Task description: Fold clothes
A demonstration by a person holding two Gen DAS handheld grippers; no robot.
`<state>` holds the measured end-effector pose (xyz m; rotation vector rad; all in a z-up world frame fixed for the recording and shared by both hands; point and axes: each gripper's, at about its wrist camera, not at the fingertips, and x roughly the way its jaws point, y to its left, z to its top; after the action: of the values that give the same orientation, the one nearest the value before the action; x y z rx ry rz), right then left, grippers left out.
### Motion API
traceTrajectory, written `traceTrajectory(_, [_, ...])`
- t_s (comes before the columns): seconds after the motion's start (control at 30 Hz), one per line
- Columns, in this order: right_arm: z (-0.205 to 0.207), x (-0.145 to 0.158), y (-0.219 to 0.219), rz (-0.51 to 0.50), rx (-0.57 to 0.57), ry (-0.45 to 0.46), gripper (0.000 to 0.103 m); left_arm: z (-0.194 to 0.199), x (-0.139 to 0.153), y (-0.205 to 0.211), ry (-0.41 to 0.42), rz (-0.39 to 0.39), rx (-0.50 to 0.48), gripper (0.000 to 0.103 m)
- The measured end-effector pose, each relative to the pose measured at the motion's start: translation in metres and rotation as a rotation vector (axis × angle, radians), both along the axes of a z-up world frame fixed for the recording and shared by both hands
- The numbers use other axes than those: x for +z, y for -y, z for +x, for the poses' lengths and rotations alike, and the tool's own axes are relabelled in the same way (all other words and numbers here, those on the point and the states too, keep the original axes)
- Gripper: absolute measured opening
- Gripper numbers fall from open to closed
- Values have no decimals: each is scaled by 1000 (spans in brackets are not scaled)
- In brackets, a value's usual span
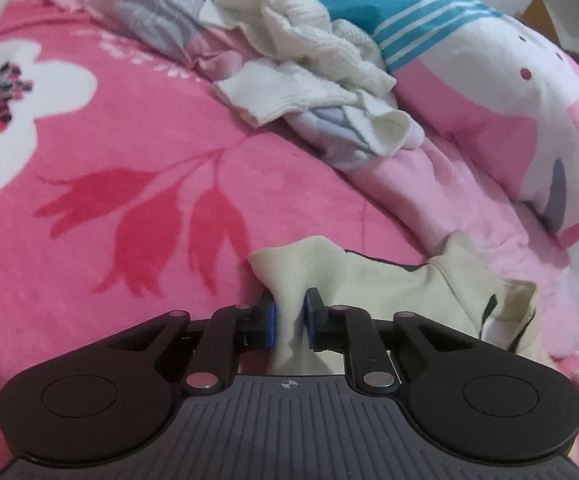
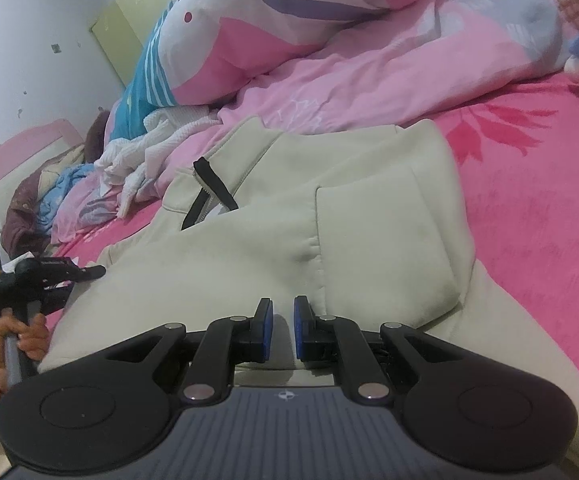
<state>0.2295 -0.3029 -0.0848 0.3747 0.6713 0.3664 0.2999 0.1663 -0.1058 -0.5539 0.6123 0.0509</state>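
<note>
Pink floral bed cover [image 2: 537,216], clothes heap far side. Cream garment [image 2: 273,248] lies flat across bed btwn both tools, long axis left-right. L gripper [image 1: 290,322] pinches its left edge; R gripper [image 2: 282,330] nearly shut at near hem, cloth btwn pads unclear.

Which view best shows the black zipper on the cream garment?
The right wrist view: the black zipper lies in plain sight on the spread cream garment. The left wrist view shows only dark edges near a bunched fold beside the left gripper.
</note>
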Motion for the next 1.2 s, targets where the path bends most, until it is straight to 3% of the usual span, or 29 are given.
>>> traceTrajectory(0.07, [-1,0,0,-1,0,0,9,-4,10,0,5,38,28,23])
traceTrajectory(0.2, [-1,1,-2,-12,-1,-1,9,-29,45,-1,95,117,119,23])
traceTrajectory(0.27, [-1,1,-3,-22,-2,0,9,-46,65,9,143,138,73,23])
traceTrajectory(0.37, [-1,4,-7,-56,-1,-5,9,-77,80,44,152,235,-86,23])
traceTrajectory(0.53, [-7,33,-50,-253,69,55,13,-109,53,91,76,311,-282,23])
traceTrajectory(0.63, [-10,38,-89,-366,186,123,12,-108,23,99,2,326,-276,23])
traceTrajectory(0.73, [1,22,-91,-525,196,134,12,-111,17,97,38,316,-262,23])
traceTrajectory(0.77, [7,19,-82,-530,181,125,10,-110,18,95,39,306,-263,24])
traceTrajectory(0.8, [16,19,-59,-446,143,89,9,-109,17,93,40,295,-264,24])
traceTrajectory(0.83, [26,22,-36,-356,90,41,0,-109,16,91,43,285,-265,24])
traceTrajectory(0.93, [35,36,1,-209,5,-12,0,-110,13,92,57,275,-264,24])
traceTrajectory(1.1, [46,51,-38,-318,84,76,0,-114,12,92,68,264,-263,25])
traceTrajectory(1.2, [78,28,-29,-362,-34,-20,0,-115,11,88,73,241,-264,25])
